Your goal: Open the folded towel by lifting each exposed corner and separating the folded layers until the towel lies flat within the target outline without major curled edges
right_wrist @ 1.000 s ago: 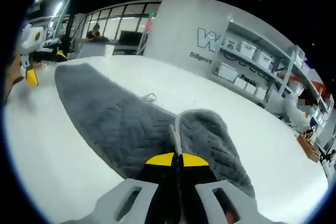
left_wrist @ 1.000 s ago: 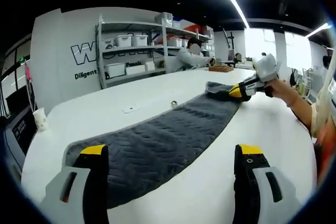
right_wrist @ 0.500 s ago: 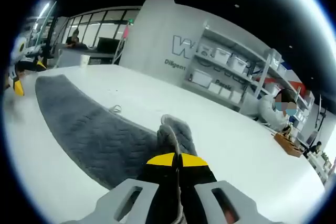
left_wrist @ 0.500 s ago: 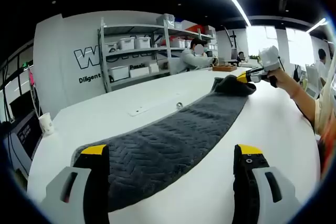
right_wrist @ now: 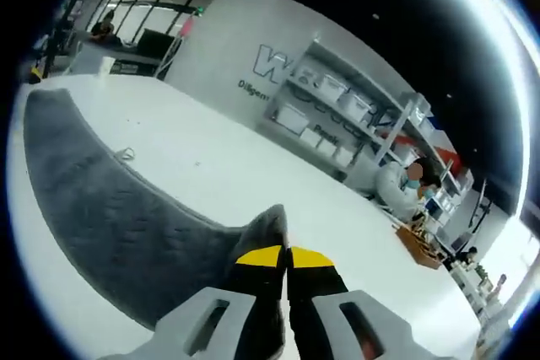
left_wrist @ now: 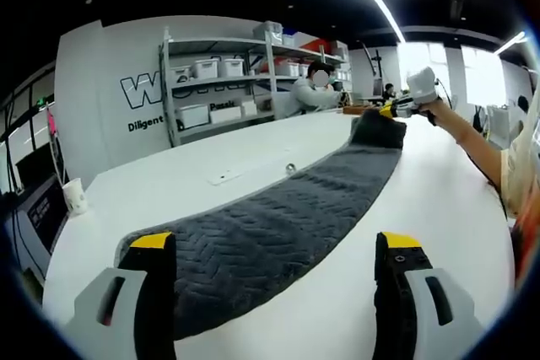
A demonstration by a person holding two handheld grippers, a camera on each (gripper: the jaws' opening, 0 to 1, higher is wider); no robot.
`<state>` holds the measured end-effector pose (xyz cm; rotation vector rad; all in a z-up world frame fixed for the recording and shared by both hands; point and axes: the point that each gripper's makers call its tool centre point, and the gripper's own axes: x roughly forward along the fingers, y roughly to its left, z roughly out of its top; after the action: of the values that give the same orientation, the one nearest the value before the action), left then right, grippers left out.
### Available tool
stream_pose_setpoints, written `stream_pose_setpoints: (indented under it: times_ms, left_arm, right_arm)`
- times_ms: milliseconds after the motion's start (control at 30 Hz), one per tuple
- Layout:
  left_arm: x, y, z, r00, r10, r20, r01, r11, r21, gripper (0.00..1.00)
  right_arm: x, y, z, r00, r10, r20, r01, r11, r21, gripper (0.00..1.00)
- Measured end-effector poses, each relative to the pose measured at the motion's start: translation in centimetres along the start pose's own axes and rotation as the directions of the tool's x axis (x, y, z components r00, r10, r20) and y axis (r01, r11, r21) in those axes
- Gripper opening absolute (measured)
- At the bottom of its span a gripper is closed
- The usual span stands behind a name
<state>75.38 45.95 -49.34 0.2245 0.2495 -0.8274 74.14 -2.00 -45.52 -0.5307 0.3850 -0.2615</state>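
Note:
A dark grey quilted towel (left_wrist: 270, 233) lies as a long strip across the white table (left_wrist: 253, 145). My left gripper (left_wrist: 274, 246) stands open just above its near end, one jaw over the cloth and one over bare table. At the far end my right gripper (left_wrist: 390, 112), held by a person's hand, lifts the towel's corner off the table. In the right gripper view my right gripper (right_wrist: 283, 257) is shut on the towel (right_wrist: 110, 225), whose edge rises in a fold to the jaws.
A small metal ring (left_wrist: 290, 169) and a flat white piece (left_wrist: 226, 177) lie on the table beside the towel. A paper cup (left_wrist: 74, 198) stands at the left edge. Shelves with white boxes (left_wrist: 215, 82) and a seated person (left_wrist: 310, 90) are beyond the table.
My right gripper has lifted the far towel corner higher and carried it farther away. The left gripper has stayed open over the near end.

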Motion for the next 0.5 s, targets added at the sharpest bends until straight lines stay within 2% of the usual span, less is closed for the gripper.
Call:
stream_pose_setpoints:
  times_ms: [200, 367, 500]
  left_arm:
    - [0.0, 0.3, -0.3, 1.000, 0.007, -0.009, -0.007, 1.000, 0.000, 0.96]
    - [0.1, 0.3, -0.3, 1.000, 0.007, -0.010, -0.007, 1.000, -0.001, 0.96]
    - [0.1, 0.3, -0.5, 1.000, 0.005, -0.014, -0.005, 1.000, 0.000, 0.96]
  right_arm:
    - [1.9, -2.1, -1.6, 0.996, -0.062, -0.064, 0.058, 0.996, -0.071, 0.00]
    - [4.4, -2.7, -3.8, 0.991, -0.045, -0.122, 0.037, 0.997, -0.072, 0.00]
    - [6.3, -3.7, -6.0, 0.979, -0.069, -0.193, 0.048, 0.993, -0.111, 0.00]
